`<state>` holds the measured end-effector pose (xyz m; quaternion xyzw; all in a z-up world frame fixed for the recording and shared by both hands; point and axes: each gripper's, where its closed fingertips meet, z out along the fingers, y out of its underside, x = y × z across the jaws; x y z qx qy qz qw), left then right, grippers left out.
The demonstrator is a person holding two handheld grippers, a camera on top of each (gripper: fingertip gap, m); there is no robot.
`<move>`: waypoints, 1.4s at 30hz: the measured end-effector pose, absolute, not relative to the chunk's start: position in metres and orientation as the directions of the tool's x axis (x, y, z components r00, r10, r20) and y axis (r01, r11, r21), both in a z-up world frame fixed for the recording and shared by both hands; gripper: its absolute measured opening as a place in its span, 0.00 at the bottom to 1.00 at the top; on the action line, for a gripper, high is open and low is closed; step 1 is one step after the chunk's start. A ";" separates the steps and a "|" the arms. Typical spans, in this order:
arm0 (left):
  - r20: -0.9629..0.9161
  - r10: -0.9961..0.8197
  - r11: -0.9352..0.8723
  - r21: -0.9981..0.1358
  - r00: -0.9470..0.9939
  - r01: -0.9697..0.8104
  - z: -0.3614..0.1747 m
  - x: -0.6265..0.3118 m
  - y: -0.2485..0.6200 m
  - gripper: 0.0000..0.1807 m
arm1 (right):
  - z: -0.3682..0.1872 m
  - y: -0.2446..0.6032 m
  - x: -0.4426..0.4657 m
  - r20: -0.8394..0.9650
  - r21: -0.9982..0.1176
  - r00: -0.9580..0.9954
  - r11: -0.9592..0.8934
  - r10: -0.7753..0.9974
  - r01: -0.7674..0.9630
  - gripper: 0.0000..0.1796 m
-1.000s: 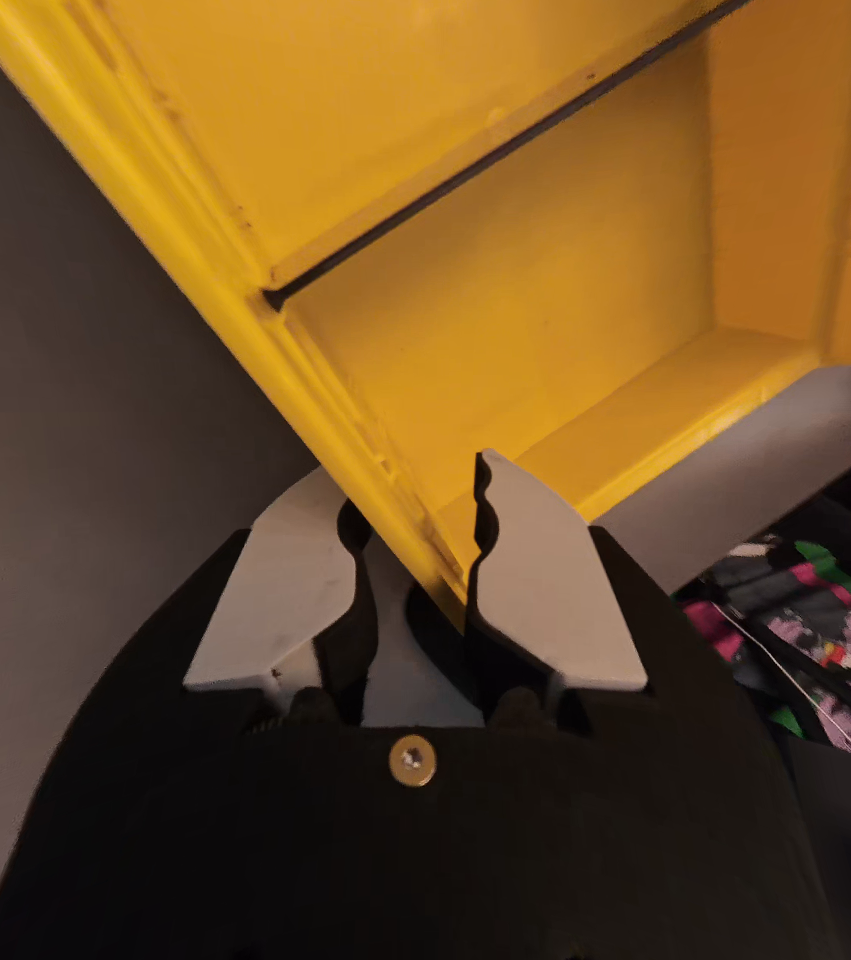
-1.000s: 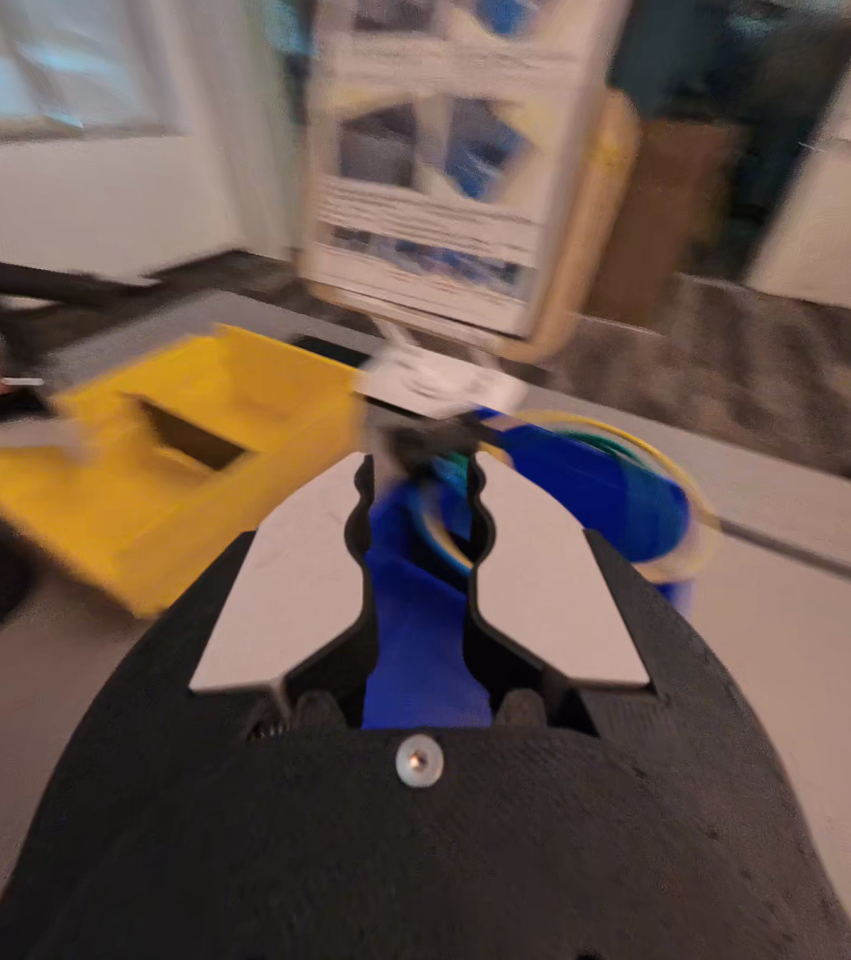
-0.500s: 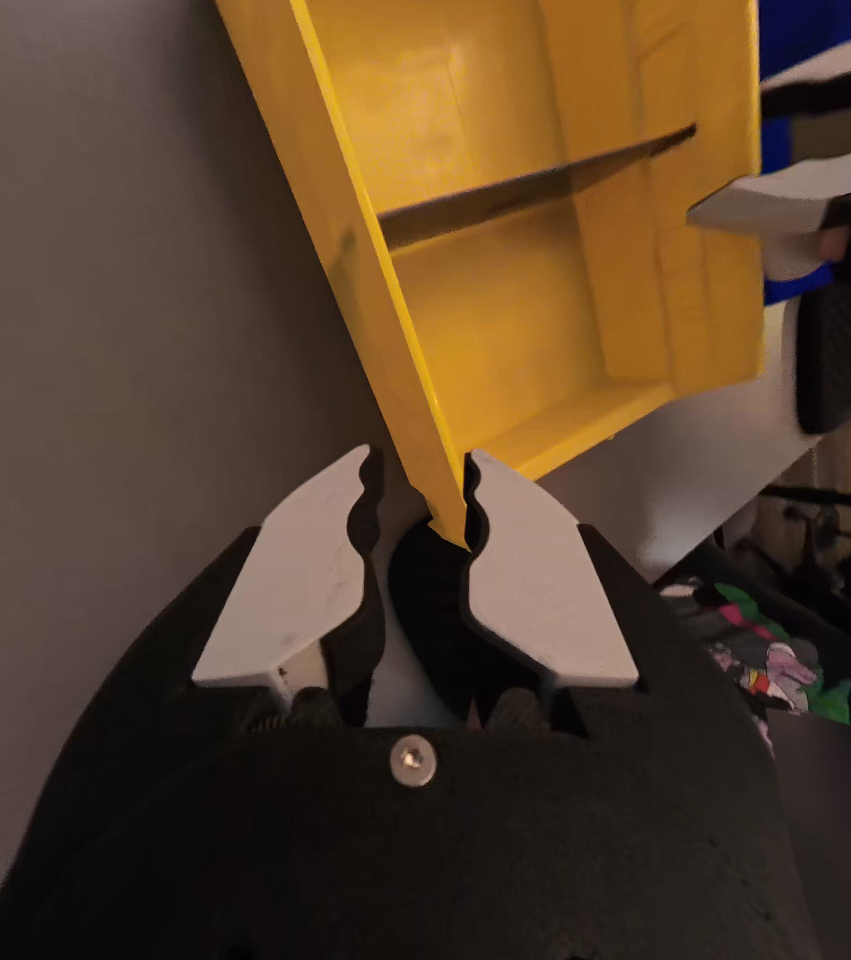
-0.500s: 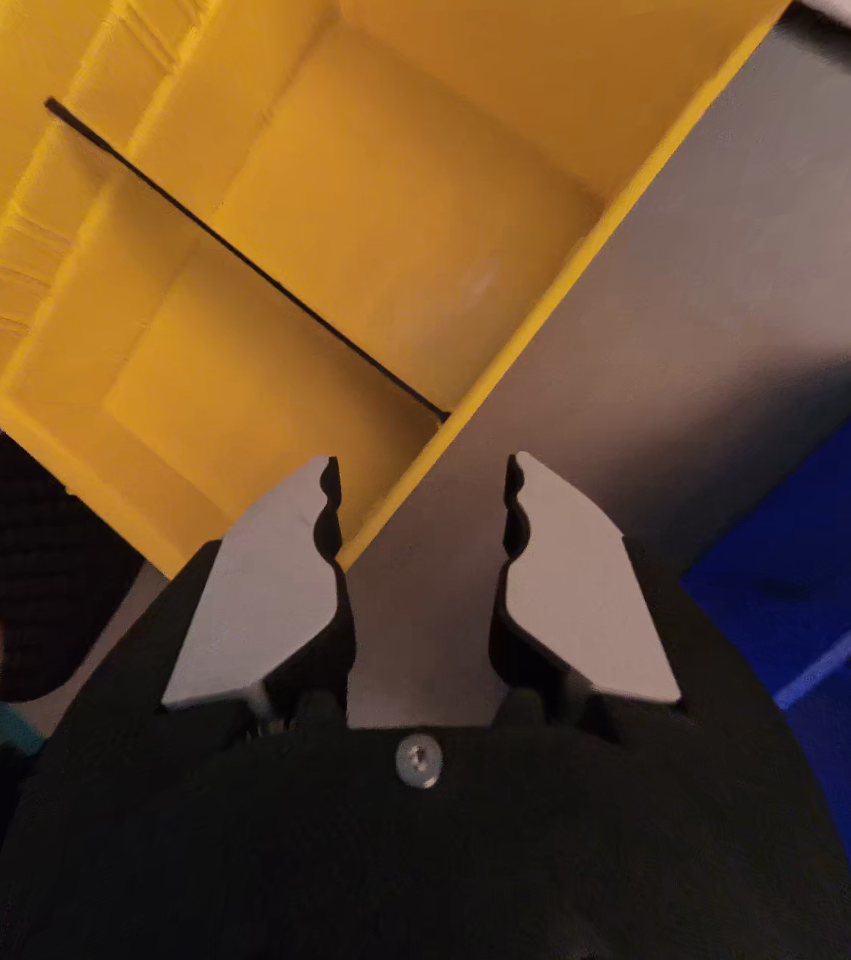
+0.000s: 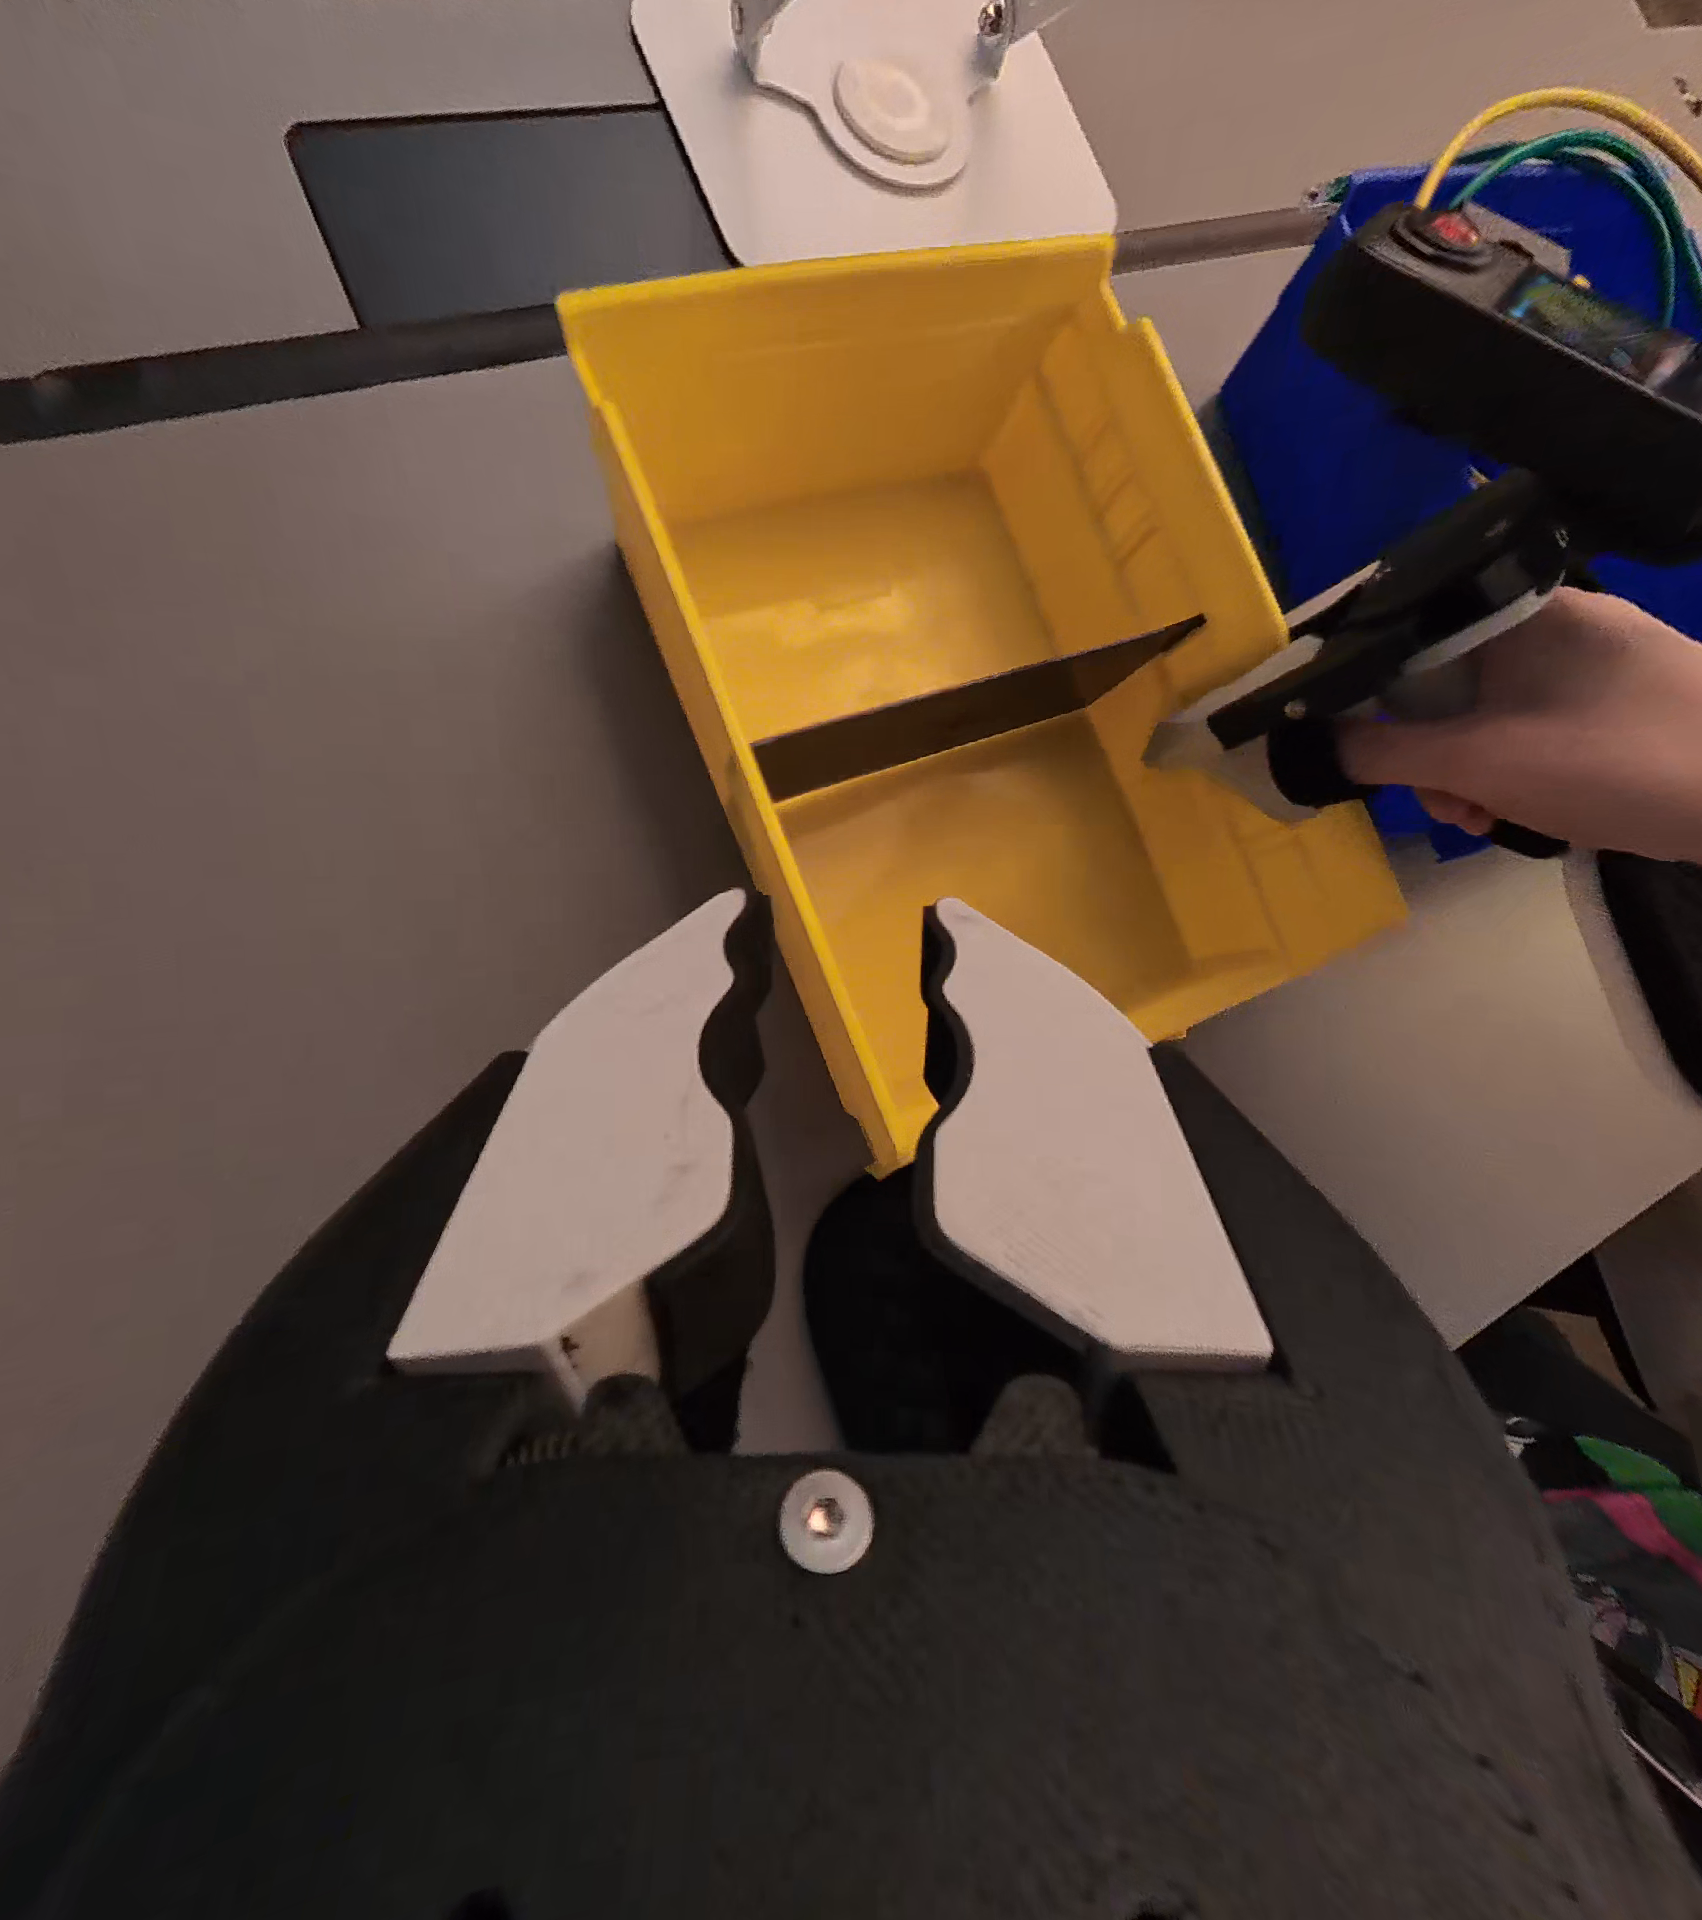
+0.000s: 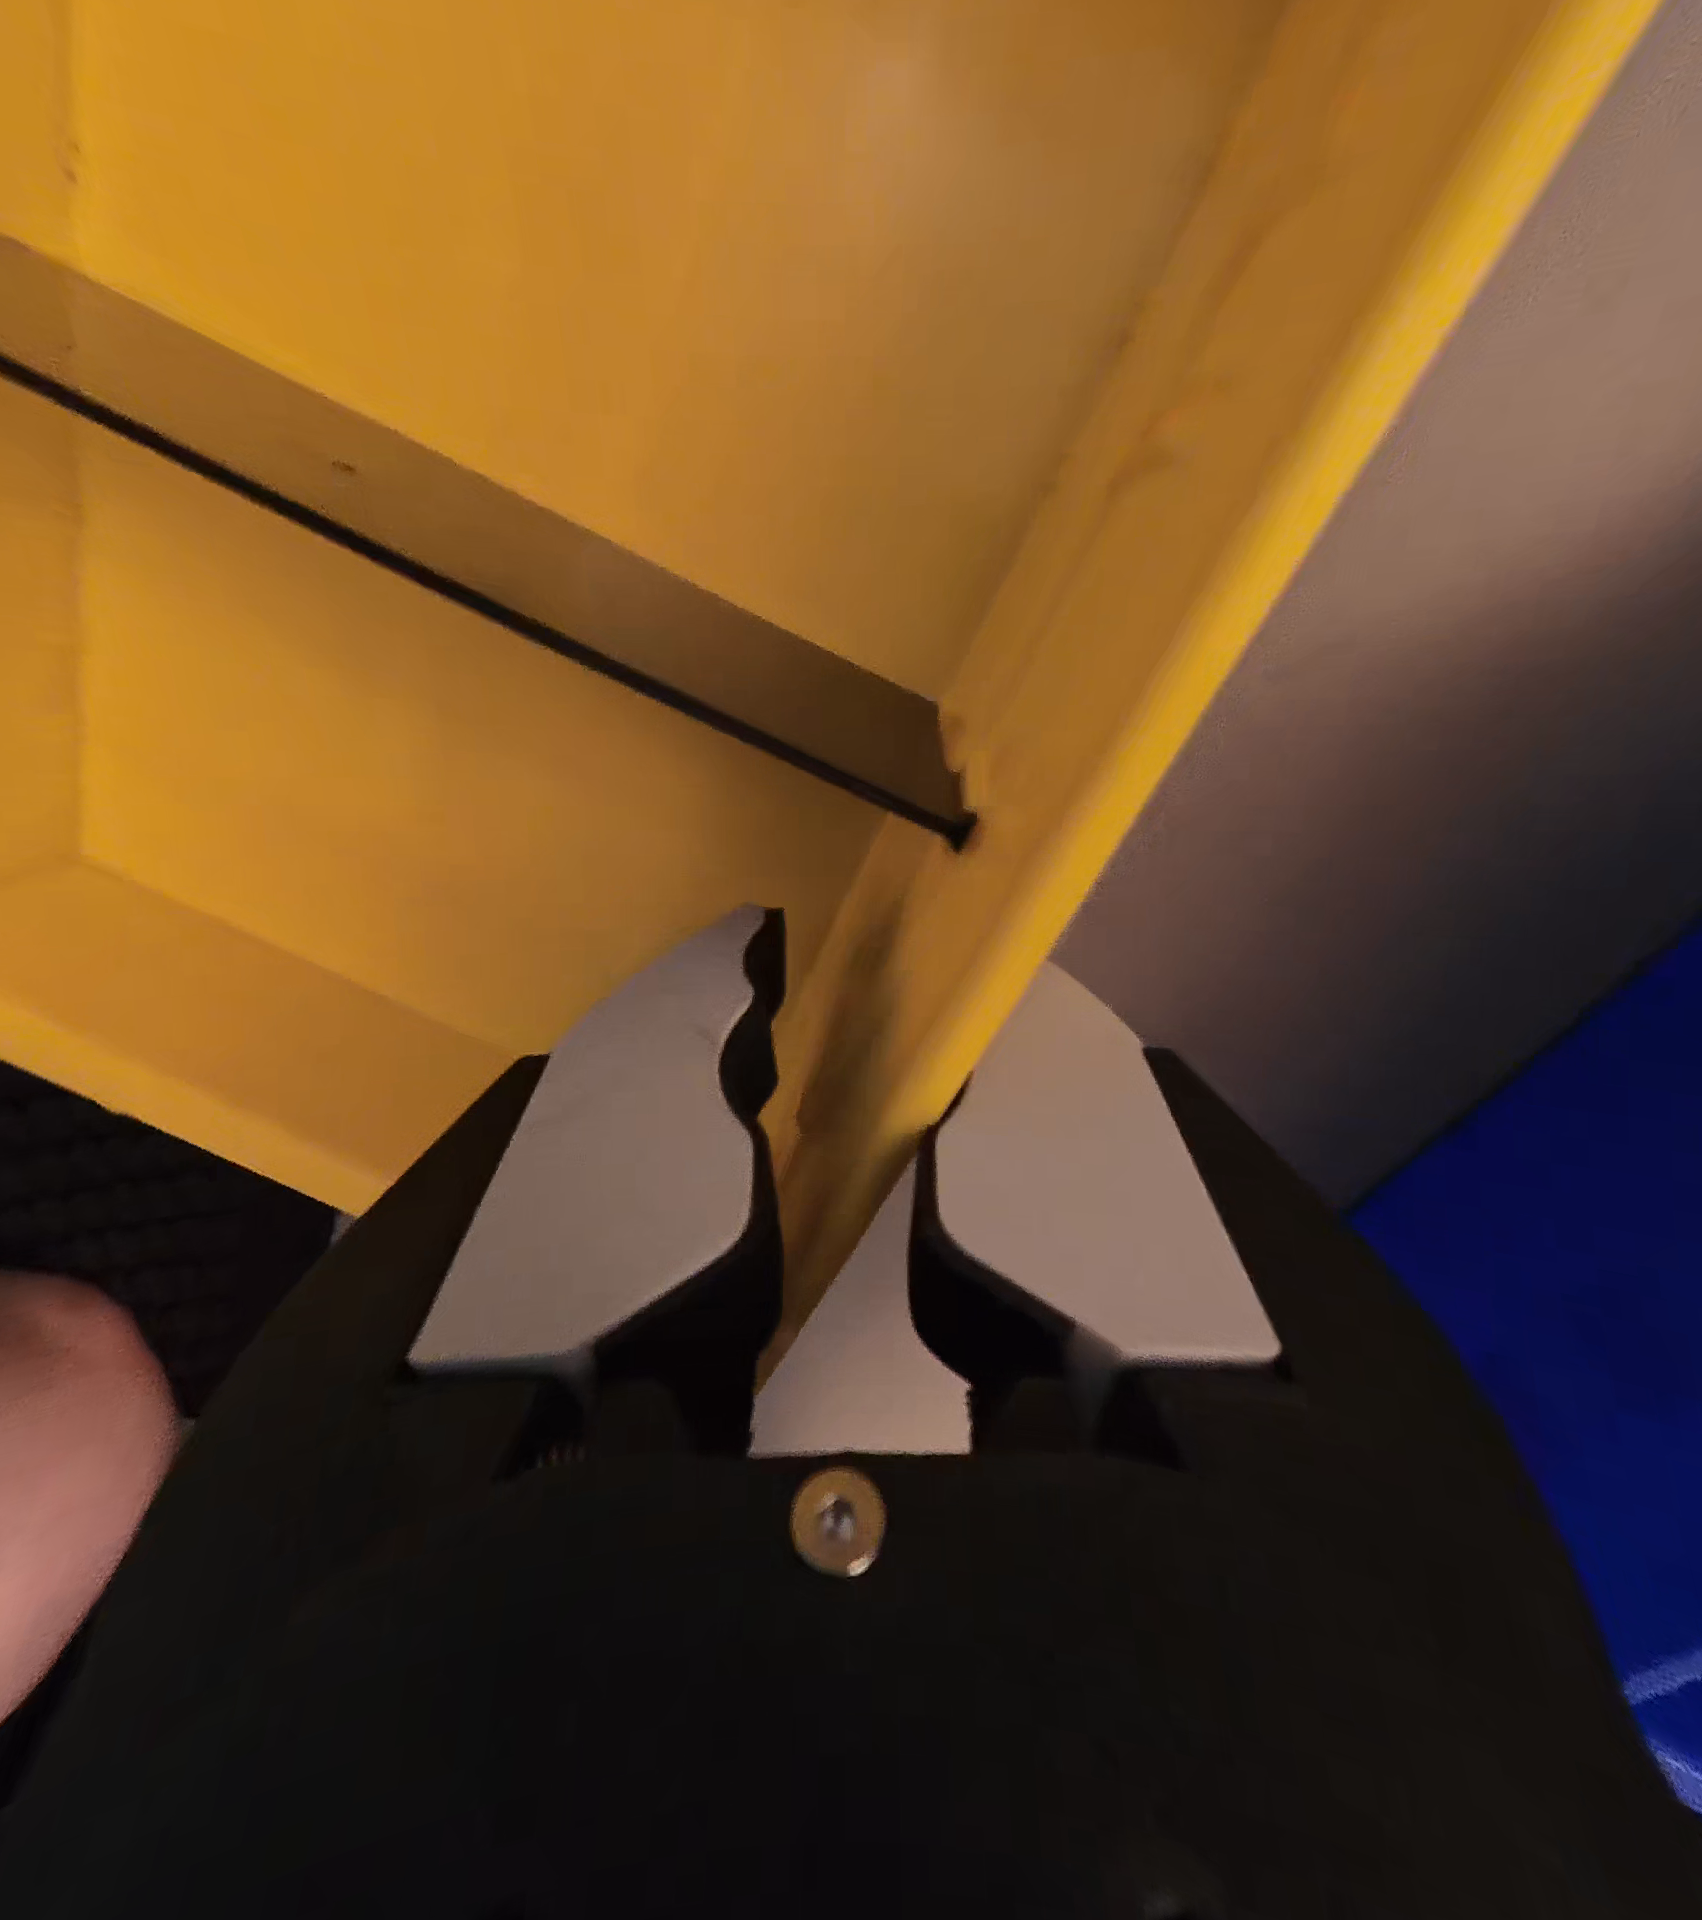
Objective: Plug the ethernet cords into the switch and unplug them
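The left gripper [image 5: 842, 1023], tongs spread, straddles a wall of the yellow plastic divided bin [image 5: 888, 592]; the right gripper [image 6: 862, 1023] pinches the opposite wall.

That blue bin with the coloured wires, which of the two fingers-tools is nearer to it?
The right. The right gripper straddles the yellow bin's wall on the side facing the blue bin. The left gripper straddles the opposite wall, farther away.

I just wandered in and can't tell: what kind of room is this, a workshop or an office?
Probably a workshop or lab bench. A plain grey table carries a yellow parts bin with a divider, a blue bin holding yellow and green cables, and a white stand base.
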<state>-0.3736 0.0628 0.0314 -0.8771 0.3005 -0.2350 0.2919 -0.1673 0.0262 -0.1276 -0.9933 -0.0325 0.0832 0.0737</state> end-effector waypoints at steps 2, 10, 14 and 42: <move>0.233 -0.666 -0.642 -0.662 0.709 -0.386 0.035 -0.372 0.062 0.14 | -0.128 0.032 -0.165 -0.201 -0.159 0.979 -0.987 0.042 0.010 0.09; 0.179 -0.672 -0.411 -0.897 0.718 -0.161 0.116 -0.386 0.050 0.12 | -0.109 0.040 -0.179 -0.389 -0.092 0.921 -0.996 0.035 0.000 0.05; 0.214 -0.624 -0.215 -0.972 0.752 0.098 0.172 -0.409 0.024 0.15 | -0.060 0.047 -0.199 -0.488 -0.126 0.864 -0.990 0.123 0.070 0.03; 0.413 -0.850 -0.526 -0.640 0.325 -0.560 -0.046 -0.047 -0.010 0.40 | -0.006 -0.251 0.387 -0.274 -0.448 0.662 -0.517 -0.697 -0.729 0.03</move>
